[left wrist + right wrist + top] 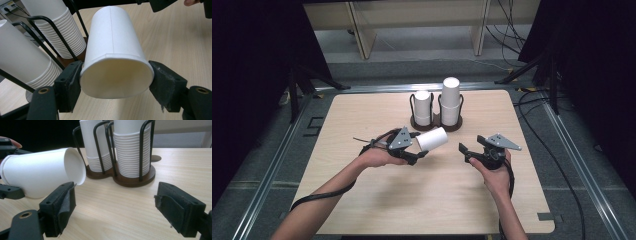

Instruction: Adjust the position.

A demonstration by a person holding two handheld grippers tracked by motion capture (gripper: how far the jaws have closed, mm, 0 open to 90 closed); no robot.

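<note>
A white paper cup [432, 138] lies level above the table's middle, and my left gripper [420, 146] is shut on its base end. In the left gripper view both pads press that cup [113, 45] at the base, with my left gripper [116, 77] around it. The cup's open mouth [75, 166] points toward my right gripper [115, 202], which stands open with nothing between its pads. From above, my right gripper [471, 143] hangs a short way right of the cup. Behind, a dark wire holder [436, 123] carries two stacks of white cups [450, 100].
The wooden table [362, 115] has bare room at the left, right and front. The cup holder [130, 180] stands at the back centre. Beyond the table are a pale wooden frame [364, 35], floor cables [532, 100] and dark stand legs [294, 90].
</note>
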